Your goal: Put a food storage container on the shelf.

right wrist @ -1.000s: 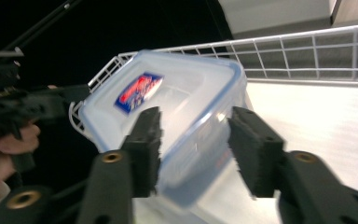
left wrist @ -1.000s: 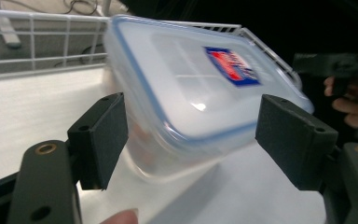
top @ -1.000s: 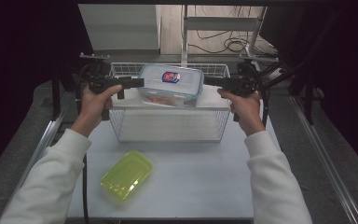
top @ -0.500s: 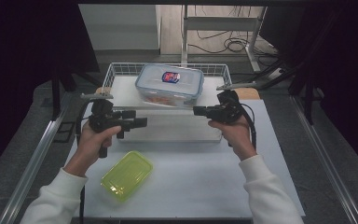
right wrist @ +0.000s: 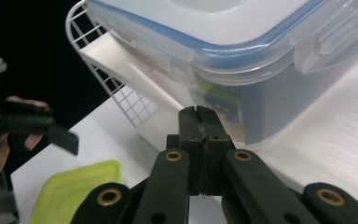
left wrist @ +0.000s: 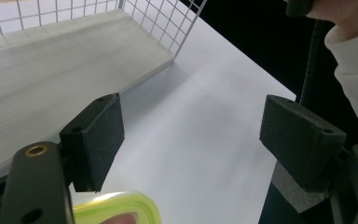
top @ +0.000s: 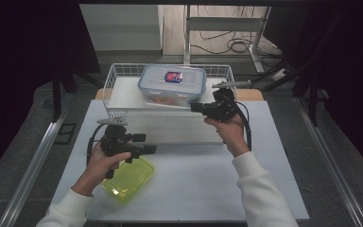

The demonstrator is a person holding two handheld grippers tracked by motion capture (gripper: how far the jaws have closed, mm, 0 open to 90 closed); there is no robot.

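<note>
My left gripper (top: 149, 149) sits low over the near-left part of the white table (top: 264, 189), its tips aimed toward the table's right side, and the jaws are spread wide with nothing between them. Seen along those jaws in the left gripper view, the open gap frames bare tabletop, while the corner of the wire basket (left wrist: 177, 28) and its pale floor lie ahead and to the left, apart from both pads (left wrist: 100, 135). The yellow-green lid (top: 128, 178) lies flat on the table directly under and just nearer me than that gripper; in the left gripper view its rounded edge (left wrist: 116, 205) peeks up at the bottom between the jaws, below the pads and not touched by them. My right gripper (top: 194, 107) is held higher, at the front right of the basket (top: 111, 90), pointing left, its jaws pressed together on nothing. In the right gripper view the closed tips (right wrist: 199, 116) sit just short of the clear container with the blue-rimmed lid (right wrist: 242, 51), right below its near corner; I cannot tell whether they touch the wall. That container (top: 172, 84) rests inside the basket toward its right half, lid on, a red and blue label on top. In the right gripper view my other hand (right wrist: 2, 140) shows at far left, above the lid (right wrist: 72, 191).
</note>
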